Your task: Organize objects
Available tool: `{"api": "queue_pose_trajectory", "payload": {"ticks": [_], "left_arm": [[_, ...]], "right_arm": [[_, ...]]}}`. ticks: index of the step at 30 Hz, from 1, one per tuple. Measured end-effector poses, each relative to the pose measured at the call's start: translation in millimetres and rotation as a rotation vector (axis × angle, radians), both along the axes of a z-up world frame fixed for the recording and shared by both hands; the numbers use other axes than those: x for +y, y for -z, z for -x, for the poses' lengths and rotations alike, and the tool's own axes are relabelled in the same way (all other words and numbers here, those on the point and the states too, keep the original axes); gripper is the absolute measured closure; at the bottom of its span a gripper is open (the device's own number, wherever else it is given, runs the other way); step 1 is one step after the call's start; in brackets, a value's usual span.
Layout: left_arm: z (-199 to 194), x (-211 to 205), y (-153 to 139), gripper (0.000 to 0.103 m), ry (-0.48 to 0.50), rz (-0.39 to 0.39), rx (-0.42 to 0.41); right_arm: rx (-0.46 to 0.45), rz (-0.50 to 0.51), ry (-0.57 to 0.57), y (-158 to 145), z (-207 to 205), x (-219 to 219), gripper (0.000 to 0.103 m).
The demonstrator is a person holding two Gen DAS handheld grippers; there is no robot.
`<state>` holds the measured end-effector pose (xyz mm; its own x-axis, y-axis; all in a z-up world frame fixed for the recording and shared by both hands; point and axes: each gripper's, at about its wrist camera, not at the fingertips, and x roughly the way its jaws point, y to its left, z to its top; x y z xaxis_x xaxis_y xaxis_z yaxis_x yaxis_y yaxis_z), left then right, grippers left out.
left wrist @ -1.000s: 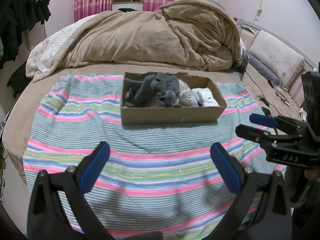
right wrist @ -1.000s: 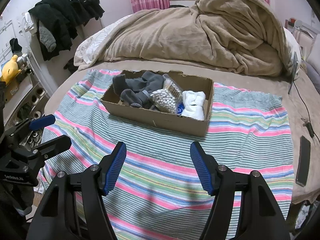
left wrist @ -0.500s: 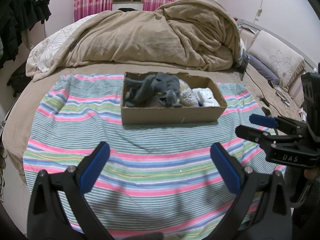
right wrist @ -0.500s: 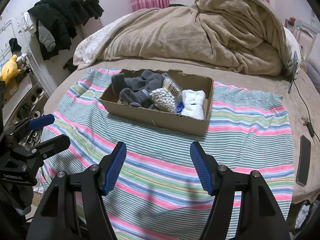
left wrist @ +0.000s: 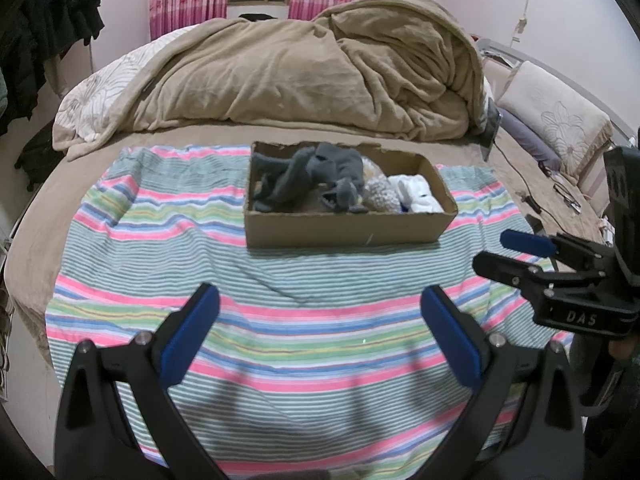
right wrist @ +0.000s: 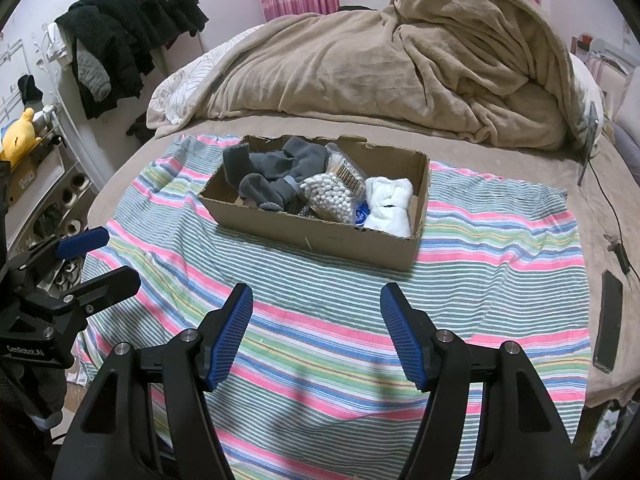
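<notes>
A cardboard box [left wrist: 344, 232] [right wrist: 312, 232] sits on a striped cloth [left wrist: 280, 320] [right wrist: 500, 264] on the bed. In it lie grey socks [left wrist: 312, 176] [right wrist: 280, 176], a bag of cotton swabs [right wrist: 332, 194] [left wrist: 380, 196] and a white cloth [left wrist: 418, 196] [right wrist: 390, 204]. My left gripper [left wrist: 320, 324] is open and empty, well short of the box; it also shows at the left of the right wrist view [right wrist: 92, 260]. My right gripper [right wrist: 316, 328] is open and empty, also short of the box; it shows at the right of the left wrist view [left wrist: 508, 252].
A heaped tan blanket [left wrist: 320, 76] [right wrist: 420, 64] lies behind the box. A phone [right wrist: 608, 320] and a cable [right wrist: 612, 216] lie on the bed to the right. Dark clothes [right wrist: 128, 32] hang at the left, above a shelf with a yellow plush toy [right wrist: 16, 136].
</notes>
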<state>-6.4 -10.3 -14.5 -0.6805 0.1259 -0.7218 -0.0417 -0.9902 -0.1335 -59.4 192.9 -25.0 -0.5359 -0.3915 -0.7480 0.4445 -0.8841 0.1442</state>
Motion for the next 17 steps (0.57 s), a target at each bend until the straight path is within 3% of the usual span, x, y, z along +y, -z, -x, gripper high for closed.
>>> {"api": "queue_pose_trajectory", "payload": {"ticks": [17], "left_arm": [[11.1,-1.3,5.1,0.002,0.005,0.002,-0.004]], "right_arm": [[-0.008,-0.001,0.002,3.0,7.1,0.5,0.034]]}}
